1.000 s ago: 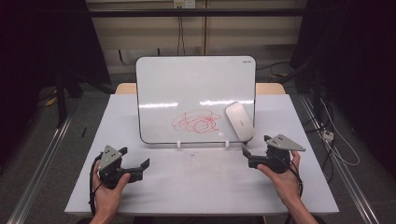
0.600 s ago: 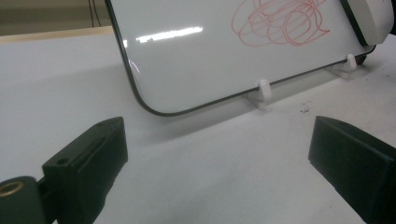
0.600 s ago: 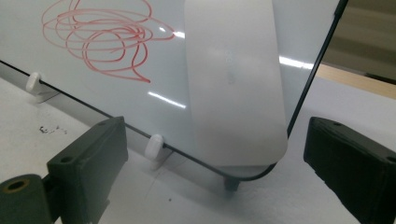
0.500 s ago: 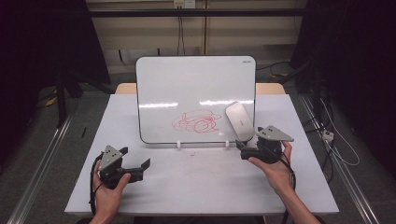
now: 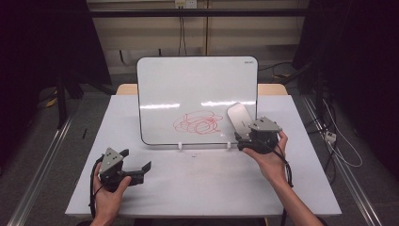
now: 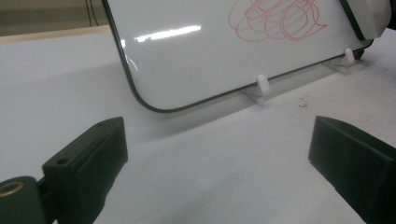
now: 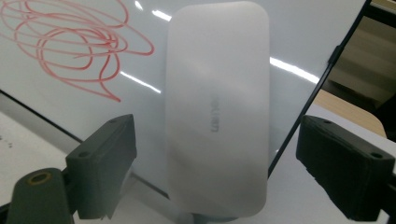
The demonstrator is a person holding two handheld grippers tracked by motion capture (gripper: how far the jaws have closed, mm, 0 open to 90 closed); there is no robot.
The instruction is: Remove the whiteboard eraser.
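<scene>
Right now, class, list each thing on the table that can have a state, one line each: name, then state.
whiteboard: upright, tilted back on two white clips, red scribble on it
eraser: stuck on the board's lower right, beside the scribble
right gripper: open, jaws just been closing, eraser between them, pads not pressing it
left gripper: open, nothing between its jaws
table: bears faint red smudges
</scene>
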